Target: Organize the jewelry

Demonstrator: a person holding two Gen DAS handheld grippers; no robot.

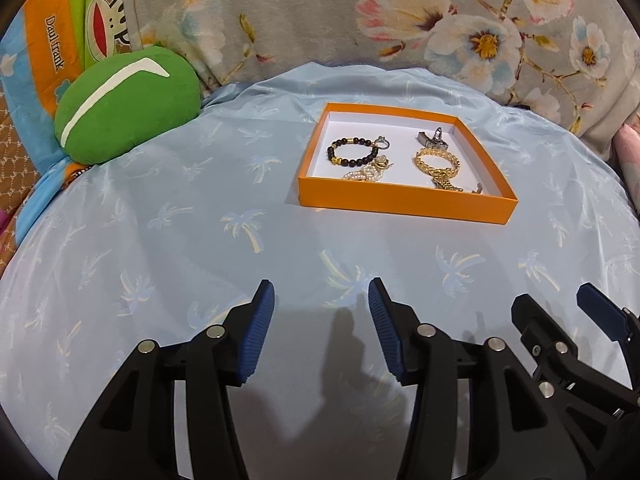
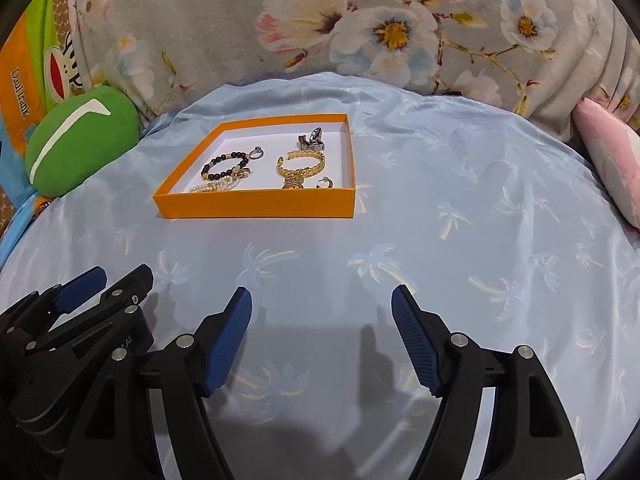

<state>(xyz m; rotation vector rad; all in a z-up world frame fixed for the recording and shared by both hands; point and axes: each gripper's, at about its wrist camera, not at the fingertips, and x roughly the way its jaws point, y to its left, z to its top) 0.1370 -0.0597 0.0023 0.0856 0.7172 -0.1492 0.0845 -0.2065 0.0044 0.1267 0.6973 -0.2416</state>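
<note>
An orange tray (image 1: 404,200) with a white floor sits on the pale blue palm-print cloth; it also shows in the right wrist view (image 2: 256,202). Inside lie a dark bead bracelet (image 1: 352,151) (image 2: 222,166), a pearl strand (image 1: 366,174) (image 2: 214,187), a gold chain bracelet (image 1: 438,160) (image 2: 301,164), a silver clasp piece (image 1: 434,138) (image 2: 311,140), a small ring (image 1: 382,142) (image 2: 257,153) and a small earring (image 2: 326,183). My left gripper (image 1: 322,300) is open and empty, well in front of the tray. My right gripper (image 2: 322,306) is open and empty, beside the left.
A green round cushion (image 1: 128,104) (image 2: 80,140) lies at the left edge of the cloth. A grey floral blanket (image 1: 360,20) (image 2: 360,20) rises behind the tray. A pink pillow (image 2: 612,160) lies at the right. A colourful printed quilt (image 1: 44,60) is at far left.
</note>
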